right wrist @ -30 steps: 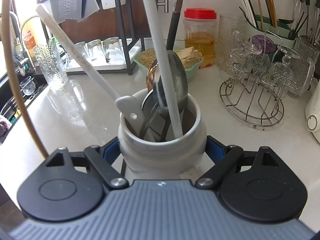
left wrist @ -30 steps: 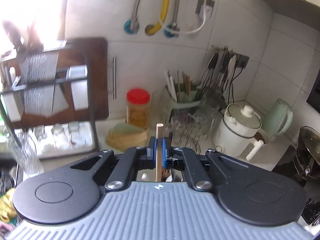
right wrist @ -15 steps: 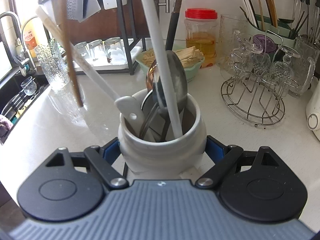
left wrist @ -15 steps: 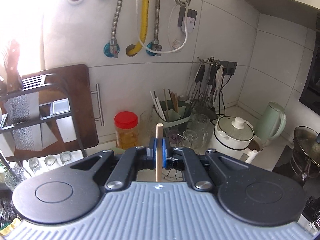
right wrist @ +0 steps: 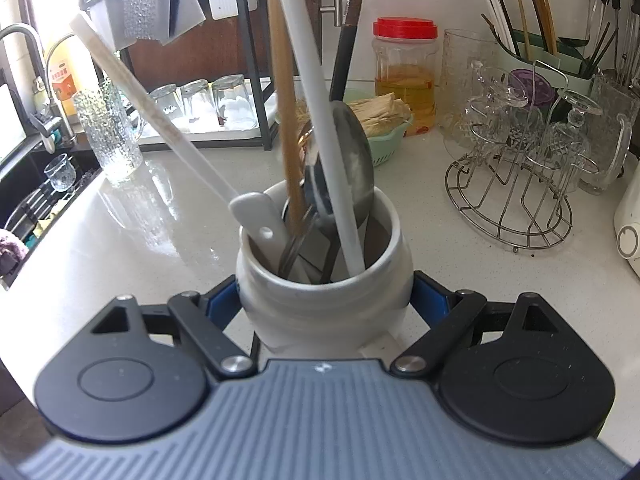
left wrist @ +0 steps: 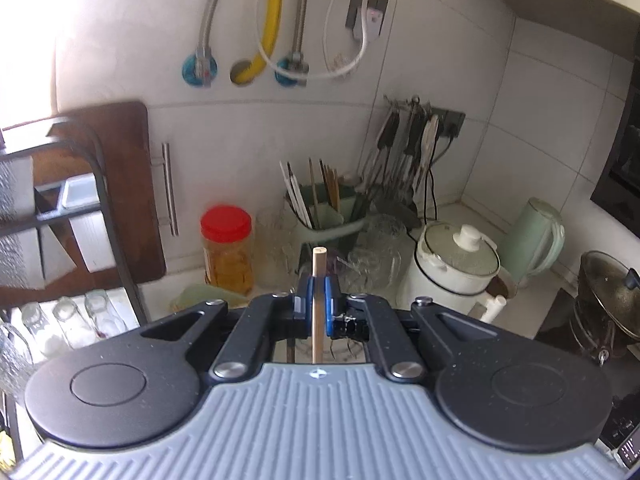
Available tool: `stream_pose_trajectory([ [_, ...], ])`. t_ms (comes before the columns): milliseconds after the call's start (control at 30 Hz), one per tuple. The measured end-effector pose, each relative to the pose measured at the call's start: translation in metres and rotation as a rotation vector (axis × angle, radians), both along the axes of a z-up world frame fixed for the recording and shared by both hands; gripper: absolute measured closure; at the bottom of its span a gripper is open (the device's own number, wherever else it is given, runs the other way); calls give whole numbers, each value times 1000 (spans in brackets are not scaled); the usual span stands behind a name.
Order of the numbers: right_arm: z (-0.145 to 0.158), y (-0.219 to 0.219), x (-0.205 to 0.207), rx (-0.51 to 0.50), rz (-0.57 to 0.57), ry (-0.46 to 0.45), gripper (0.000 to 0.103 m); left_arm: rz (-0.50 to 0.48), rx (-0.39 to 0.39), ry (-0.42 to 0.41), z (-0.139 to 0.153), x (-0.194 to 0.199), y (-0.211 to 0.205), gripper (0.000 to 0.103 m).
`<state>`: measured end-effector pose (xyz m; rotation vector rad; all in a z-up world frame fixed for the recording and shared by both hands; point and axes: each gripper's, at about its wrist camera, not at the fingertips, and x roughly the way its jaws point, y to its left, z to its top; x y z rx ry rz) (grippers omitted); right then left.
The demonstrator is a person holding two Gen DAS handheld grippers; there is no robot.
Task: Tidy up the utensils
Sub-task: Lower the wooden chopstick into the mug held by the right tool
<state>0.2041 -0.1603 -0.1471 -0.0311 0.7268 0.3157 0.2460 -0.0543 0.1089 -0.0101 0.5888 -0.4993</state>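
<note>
My left gripper (left wrist: 319,305) is shut on a thin wooden stick (left wrist: 319,268) that stands upright between its blue pads. In the right wrist view the same wooden stick (right wrist: 285,120) comes down from above, and its lower end dips into the mouth of the white ceramic jar (right wrist: 320,314). My right gripper (right wrist: 324,300) is shut on that jar, one pad against each side. Inside the jar stand a white spatula (right wrist: 160,120), a long white handle (right wrist: 320,100), a grey spoon (right wrist: 354,160) and a black handle (right wrist: 349,40). The stick's tip is hidden among them.
On the pale counter are a wire glass rack (right wrist: 512,192), a red-lidded jar (right wrist: 404,76), a green basket (right wrist: 386,150) and a textured glass (right wrist: 112,136). The sink (right wrist: 36,208) lies at the left. A chopstick caddy (left wrist: 320,208), rice cooker (left wrist: 452,272) and kettle (left wrist: 534,240) fill the corner.
In the right wrist view the wooden stick has travelled from the left edge across to the jar and into its mouth. The left wrist view has swung sideways. The right gripper and the jar stayed put.
</note>
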Motion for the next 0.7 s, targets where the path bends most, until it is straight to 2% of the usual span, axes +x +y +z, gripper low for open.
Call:
stream_pose_trajectory([
  [133, 0, 0, 0, 0, 0, -2, 12, -8, 15, 62, -15, 10, -1, 96],
  [467, -1, -1, -1, 3, 2, -6, 12, -114, 96, 269, -40, 38, -9, 96],
  [700, 0, 0, -1, -1, 3, -6, 12, -187, 147, 325, -36, 46, -20, 96],
])
